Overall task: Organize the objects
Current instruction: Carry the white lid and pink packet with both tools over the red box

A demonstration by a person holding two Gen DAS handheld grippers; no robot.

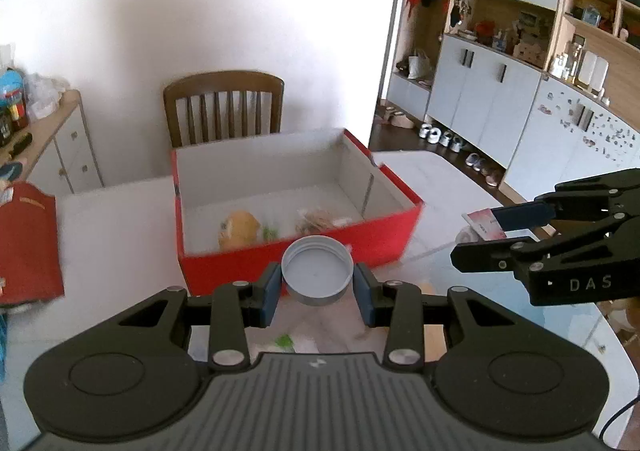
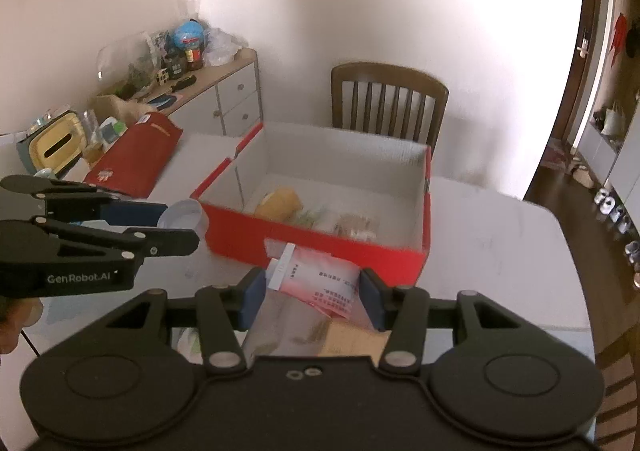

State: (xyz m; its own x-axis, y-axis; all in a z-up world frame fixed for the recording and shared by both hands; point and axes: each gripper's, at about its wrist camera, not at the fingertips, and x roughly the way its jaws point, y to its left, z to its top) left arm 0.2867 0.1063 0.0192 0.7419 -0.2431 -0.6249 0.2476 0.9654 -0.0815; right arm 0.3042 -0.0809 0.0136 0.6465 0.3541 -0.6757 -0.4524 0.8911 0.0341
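The box [image 1: 300, 251] is red outside, white inside. The jar lid [image 1: 317, 269] is pale grey. The packet [image 2: 320, 283] is pink-red and white with dark print. The counter [image 2: 500, 251] is white.

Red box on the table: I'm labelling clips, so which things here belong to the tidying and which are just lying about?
Part of the job:
- red box
- grey lid, in the left hand-held gripper
- pink sachet, in the right hand-held gripper

Just lying about:
- wooden chair
- sideboard clutter
- shoes
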